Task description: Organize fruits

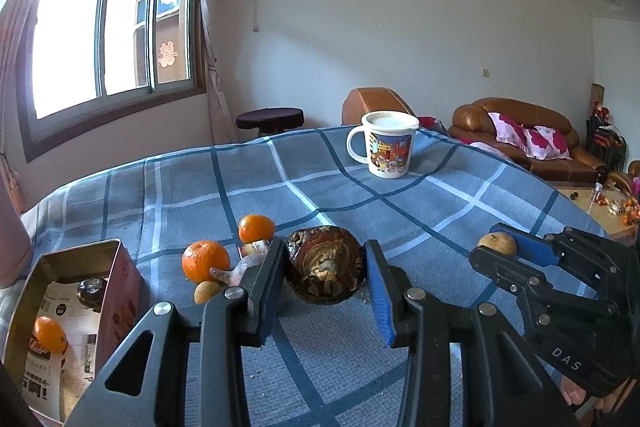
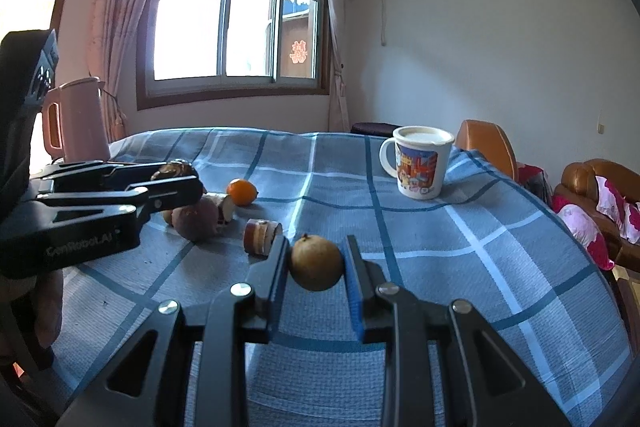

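Observation:
My left gripper (image 1: 325,251) is shut on a dark brown wrinkled fruit (image 1: 326,273) just above the blue checked cloth (image 1: 400,227). From the right wrist view the same gripper (image 2: 182,173) shows at the left, with the dark fruit (image 2: 176,167) between its fingers. A small tan round fruit (image 2: 316,263) is clamped in my right gripper (image 2: 316,247), seen in the left wrist view as gripper (image 1: 494,241) and fruit (image 1: 500,245). Two oranges (image 1: 256,229) (image 1: 205,261) and a small tan fruit (image 1: 206,291) lie left of the dark fruit.
An open tin box (image 1: 116,291) at the near left holds an orange (image 1: 50,334) and a dark fruit (image 1: 92,291). A cartoon mug (image 1: 386,143) stands at the far side. A pink kettle (image 2: 76,123), a purplish fruit (image 2: 198,223) and cut root pieces (image 2: 262,237) are nearby.

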Tool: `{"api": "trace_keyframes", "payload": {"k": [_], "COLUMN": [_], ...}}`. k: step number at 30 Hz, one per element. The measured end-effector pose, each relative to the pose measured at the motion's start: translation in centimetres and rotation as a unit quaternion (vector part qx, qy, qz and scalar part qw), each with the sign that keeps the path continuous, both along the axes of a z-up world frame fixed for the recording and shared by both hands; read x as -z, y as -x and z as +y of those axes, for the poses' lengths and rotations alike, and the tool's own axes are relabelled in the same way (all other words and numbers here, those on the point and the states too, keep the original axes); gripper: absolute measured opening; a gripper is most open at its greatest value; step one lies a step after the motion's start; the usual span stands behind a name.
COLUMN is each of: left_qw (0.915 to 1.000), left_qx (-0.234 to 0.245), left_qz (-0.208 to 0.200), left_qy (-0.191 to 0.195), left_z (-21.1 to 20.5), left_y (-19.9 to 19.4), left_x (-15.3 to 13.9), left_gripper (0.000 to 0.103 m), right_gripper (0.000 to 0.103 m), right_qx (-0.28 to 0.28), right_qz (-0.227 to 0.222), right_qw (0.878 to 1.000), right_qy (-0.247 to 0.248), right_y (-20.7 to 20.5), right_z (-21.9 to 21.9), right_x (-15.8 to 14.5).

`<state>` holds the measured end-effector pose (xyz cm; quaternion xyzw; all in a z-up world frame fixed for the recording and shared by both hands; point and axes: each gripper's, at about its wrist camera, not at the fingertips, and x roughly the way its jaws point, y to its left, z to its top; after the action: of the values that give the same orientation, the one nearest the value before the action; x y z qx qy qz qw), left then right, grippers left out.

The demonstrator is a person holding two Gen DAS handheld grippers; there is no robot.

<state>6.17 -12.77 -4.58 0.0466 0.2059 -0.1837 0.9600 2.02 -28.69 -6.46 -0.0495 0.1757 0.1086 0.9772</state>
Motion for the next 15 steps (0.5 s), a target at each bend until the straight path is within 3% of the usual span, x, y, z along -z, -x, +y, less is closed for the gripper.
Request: {"api": "trace_keyframes", "payload": {"k": [15], "left_qw": [0.9996], "left_qx": [-0.012], "left_qz": [-0.023], "left_qy": [0.007], "left_z": [0.5], "left_y": [0.6], "left_x": [-0.4], "left_gripper": [0.041], "right_gripper": [0.03], "right_qx": [0.002], "right_qz": [-0.043], "right_qw": [0.999], "right_qy": [-0.003], "right_y": [1.4], "right_z": [-0.1], "right_x": [-0.3]}}
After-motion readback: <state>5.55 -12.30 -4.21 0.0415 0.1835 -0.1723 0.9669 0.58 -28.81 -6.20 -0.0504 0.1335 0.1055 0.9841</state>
